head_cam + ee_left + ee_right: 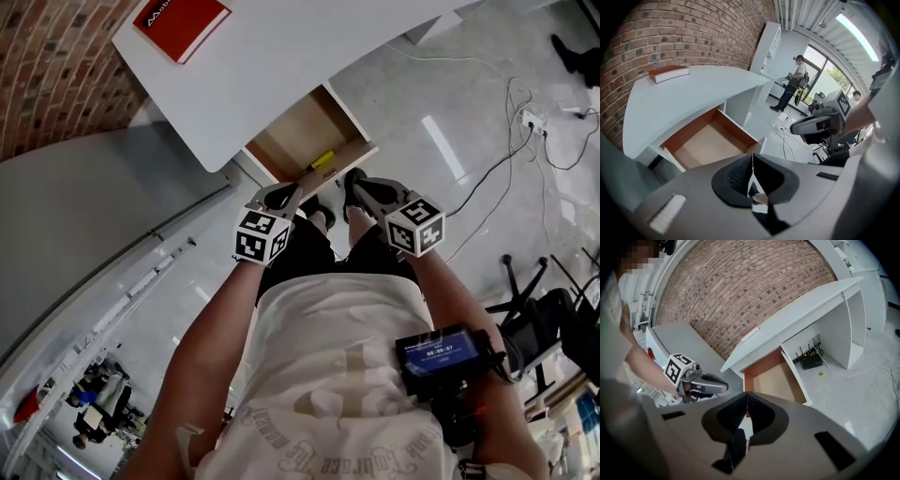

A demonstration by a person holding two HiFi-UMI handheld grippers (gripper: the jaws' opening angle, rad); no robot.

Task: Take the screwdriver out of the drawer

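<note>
A yellow-handled screwdriver (322, 159) lies at the front of the open wooden drawer (298, 131) under the white desk (281, 56). Both grippers hang side by side just in front of the drawer, above the floor. My left gripper (300, 187) is shut and empty, its pads meeting in the left gripper view (751, 161). My right gripper (354, 180) is also shut on nothing (746, 399). In both gripper views the drawer (710, 140) (774, 379) shows only bare bottom; its front part is hidden behind the gripper bodies, and so is the screwdriver.
A red book (180, 21) lies on the desk top. A brick wall (670, 33) stands behind the desk. A router (811, 359) and cables (525, 122) are on the floor to the right. Another person (792, 89) stands far back.
</note>
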